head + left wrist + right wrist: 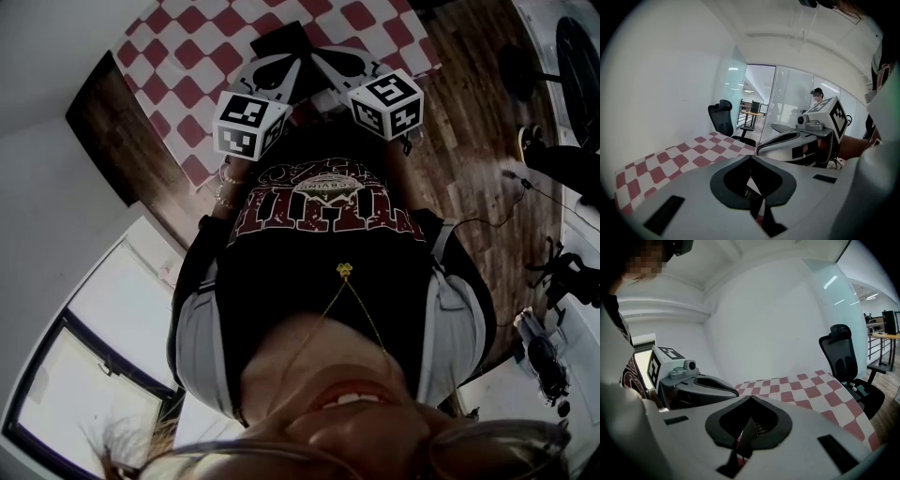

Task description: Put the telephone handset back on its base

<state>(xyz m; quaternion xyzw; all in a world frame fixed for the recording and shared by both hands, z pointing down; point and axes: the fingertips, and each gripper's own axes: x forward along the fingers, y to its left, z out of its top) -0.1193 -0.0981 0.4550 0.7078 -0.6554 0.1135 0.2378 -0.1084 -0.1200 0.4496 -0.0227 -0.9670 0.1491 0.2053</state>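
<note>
Hovering side by side over the red-and-white checked cloth (pixel 178 42), the smooth grey left gripper (pixel 751 157) and right gripper (pixel 750 397) are holding their jaws pressed together, empty; the black, angular telephone (pixel 279 39) is lying just beyond their tips.

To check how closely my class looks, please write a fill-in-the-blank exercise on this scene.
1. The tablecloth is checked in red and ____.
2. The left gripper and the right gripper both have their fingers ____ (open or shut).
3. Past the tablecloth's far end stands a black office ____.

Missing words: white; shut; chair.
</note>
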